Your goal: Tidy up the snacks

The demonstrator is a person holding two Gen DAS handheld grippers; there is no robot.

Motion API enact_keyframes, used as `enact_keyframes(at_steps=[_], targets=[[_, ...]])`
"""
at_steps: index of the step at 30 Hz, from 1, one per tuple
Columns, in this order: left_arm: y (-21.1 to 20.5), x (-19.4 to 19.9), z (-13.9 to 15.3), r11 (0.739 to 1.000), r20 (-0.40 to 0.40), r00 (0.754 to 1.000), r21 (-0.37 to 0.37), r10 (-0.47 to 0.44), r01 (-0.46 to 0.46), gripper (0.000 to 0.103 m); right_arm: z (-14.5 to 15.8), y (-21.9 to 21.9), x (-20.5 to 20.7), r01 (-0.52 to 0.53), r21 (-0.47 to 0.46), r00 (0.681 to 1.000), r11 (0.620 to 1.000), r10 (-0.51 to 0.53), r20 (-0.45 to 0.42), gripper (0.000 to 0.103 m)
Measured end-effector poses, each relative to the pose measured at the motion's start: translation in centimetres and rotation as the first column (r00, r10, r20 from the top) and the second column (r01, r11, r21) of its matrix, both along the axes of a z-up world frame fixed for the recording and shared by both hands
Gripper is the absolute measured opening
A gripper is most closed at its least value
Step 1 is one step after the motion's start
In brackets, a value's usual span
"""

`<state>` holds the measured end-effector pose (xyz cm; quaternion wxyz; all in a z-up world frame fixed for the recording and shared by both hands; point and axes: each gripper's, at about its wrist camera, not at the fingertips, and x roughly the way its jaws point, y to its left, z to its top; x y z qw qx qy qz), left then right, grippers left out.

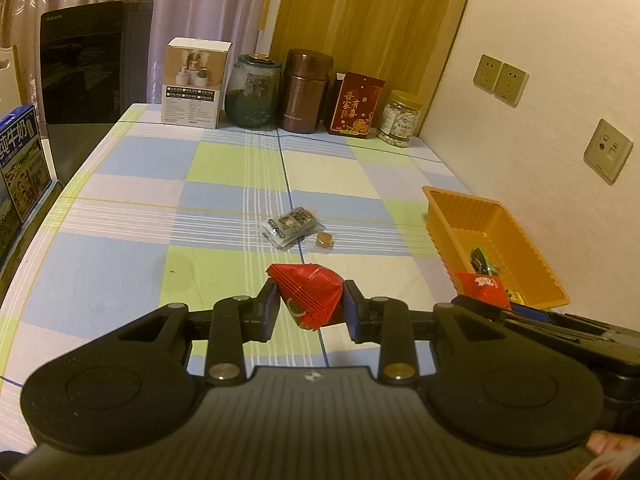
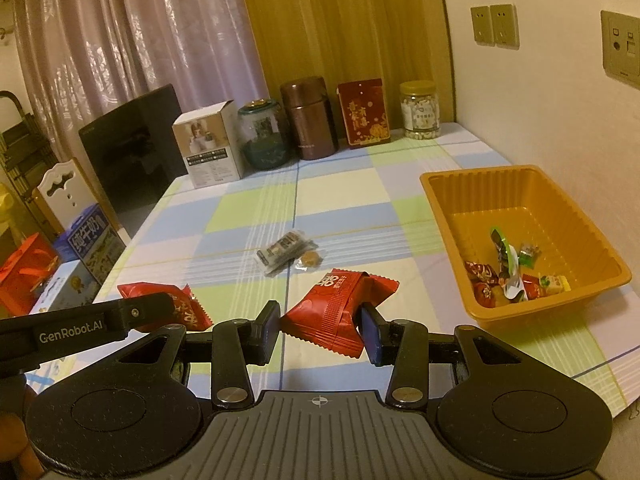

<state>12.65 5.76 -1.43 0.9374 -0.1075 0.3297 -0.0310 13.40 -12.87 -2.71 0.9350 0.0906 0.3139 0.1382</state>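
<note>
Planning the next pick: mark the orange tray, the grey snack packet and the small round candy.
orange tray (image 2: pixel 448 216), right wrist view, left wall.
grey snack packet (image 2: pixel 282 254), right wrist view, middle.
small round candy (image 2: pixel 309 259), right wrist view, centre.

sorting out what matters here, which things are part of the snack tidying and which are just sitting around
Part of the job:
- red foil snack packet in the left gripper
- red snack packet in the right gripper
- orange plastic tray holding a few snacks
- clear-wrapped dark snack bar
- small round wrapped candy

Just lying about:
- white carton
- green glass jar
- brown metal flask
- red printed box
- clear plastic jar
</note>
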Motion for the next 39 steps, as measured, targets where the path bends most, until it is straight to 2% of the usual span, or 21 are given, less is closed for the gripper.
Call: enact_keyframes(at_steps=[16,39], targets=[[-2.4,0.5,0.2,0.999,-0.004,0.999,-0.001,-0.054,0.054,0.03,0.3,-2.5,-0.7,0.034,-0.004,0.999,0.999,-0.034,0.001,0.043],[-12.1,3.3,0.1,0.969,-0.012,0.968,0.006,-0.249,0.249,0.03,0.2,-12.0,-0.9,0.225,-0.001,0.974,0.974,-0.225,-0.015,0.043]])
